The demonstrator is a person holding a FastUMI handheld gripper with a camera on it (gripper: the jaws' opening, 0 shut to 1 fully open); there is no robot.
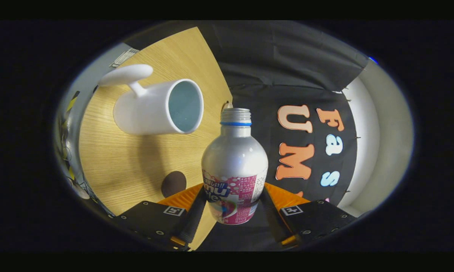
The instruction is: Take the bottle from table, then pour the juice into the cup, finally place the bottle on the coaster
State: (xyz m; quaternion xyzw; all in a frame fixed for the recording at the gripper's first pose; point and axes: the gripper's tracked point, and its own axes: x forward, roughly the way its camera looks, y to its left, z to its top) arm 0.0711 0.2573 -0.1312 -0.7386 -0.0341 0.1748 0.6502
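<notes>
With the gripper (232,209) clamped by both fingers on the label of the uncapped silver metal bottle (234,162), bring its open neck over the white handled ceramic cup (157,107) ahead-left before tipping further.

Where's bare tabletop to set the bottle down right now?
The claw is shut on the bottle, with the view tilted. Bare wood table lies between the white cup and the dark round coaster, and along the edge left of both. It is crowded at the cup and between the fingers.
</notes>
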